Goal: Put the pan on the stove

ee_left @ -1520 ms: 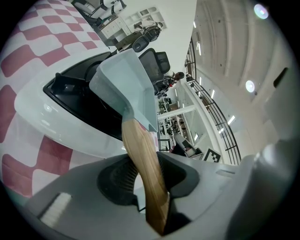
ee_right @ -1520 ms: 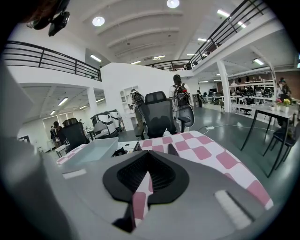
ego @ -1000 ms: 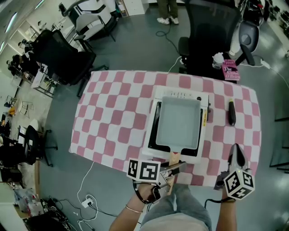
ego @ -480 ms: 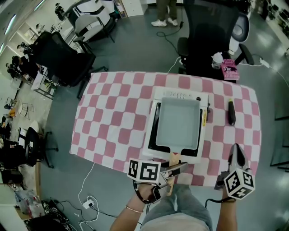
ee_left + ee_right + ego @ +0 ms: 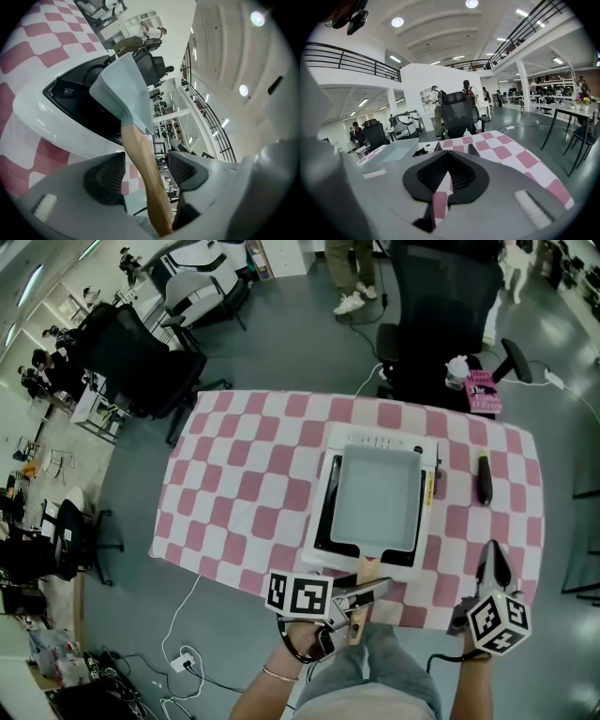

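Pan: square, pale, flat on the stove, which stands at the middle-right of the checked tabletop. Its wooden handle points toward me, out past the near edge. I see the same seating as a second ago, with no shift against the stove.

What changed: the left gripper. Its jaws have just been opening and now stand wide. In the left gripper view the handle runs up between the pads. There is clear air on the left side and a sliver of background on the right, so nothing is pressing. Low down, the handle passes very close to the right jaw's base, and I cannot tell if it touches there.

My reading: the pan is placed and let go, and the task is as good as done. What is left is backing the left gripper straight off toward me along the handle's line. A sideways drift could catch the handle and skew the pan.

Right gripper: idle at the near-right corner of the tabletop, well apart from the stove. Its jaws are drawn together on nothing, with only checked cloth showing past the tips.

A dark stick-shaped thing lies right of the stove, untouched.
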A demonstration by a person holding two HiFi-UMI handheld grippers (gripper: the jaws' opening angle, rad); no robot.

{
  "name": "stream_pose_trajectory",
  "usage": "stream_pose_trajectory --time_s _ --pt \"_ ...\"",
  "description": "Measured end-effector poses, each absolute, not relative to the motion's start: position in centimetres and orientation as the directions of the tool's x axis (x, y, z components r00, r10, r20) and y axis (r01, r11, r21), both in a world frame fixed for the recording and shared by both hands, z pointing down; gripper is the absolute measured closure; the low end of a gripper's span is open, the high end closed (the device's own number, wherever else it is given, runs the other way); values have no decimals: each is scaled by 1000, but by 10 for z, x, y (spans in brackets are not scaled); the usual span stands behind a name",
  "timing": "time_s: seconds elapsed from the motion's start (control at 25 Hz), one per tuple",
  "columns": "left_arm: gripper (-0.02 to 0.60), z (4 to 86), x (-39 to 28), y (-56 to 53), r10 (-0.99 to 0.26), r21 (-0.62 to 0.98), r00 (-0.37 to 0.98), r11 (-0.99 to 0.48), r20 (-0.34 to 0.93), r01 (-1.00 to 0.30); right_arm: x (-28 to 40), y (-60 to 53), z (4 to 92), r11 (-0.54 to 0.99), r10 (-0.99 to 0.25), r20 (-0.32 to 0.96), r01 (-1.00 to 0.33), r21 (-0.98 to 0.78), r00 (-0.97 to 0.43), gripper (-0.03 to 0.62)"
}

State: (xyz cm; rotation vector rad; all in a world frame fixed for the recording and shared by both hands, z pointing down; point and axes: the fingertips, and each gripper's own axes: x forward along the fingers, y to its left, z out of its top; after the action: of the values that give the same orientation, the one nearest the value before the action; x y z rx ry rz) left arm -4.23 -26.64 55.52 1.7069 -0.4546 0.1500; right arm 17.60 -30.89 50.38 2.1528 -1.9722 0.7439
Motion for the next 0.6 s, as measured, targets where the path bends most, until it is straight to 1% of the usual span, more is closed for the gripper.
stream_pose_trajectory --time_s 0.16,0.28,0.52,0.6 --pt "287 557 -57 -265 -251 905 893 -114 374 -411 170 -310 499 -123 -905 424 -964 -235 11 585" --pt "291 554 -76 -270 -310 882 863 -125 400 -454 165 -310 494 -109 -911 413 -965 -238 2 585" --pt "301 521 -135 -295 -498 791 753 -195 429 -580 157 -306 483 -91 -922 387 -967 -239 -9 585" --pt "323 502 -153 -305 -575 735 698 -229 427 -638 155 -303 480 -87 -925 379 -967 -241 -11 585"
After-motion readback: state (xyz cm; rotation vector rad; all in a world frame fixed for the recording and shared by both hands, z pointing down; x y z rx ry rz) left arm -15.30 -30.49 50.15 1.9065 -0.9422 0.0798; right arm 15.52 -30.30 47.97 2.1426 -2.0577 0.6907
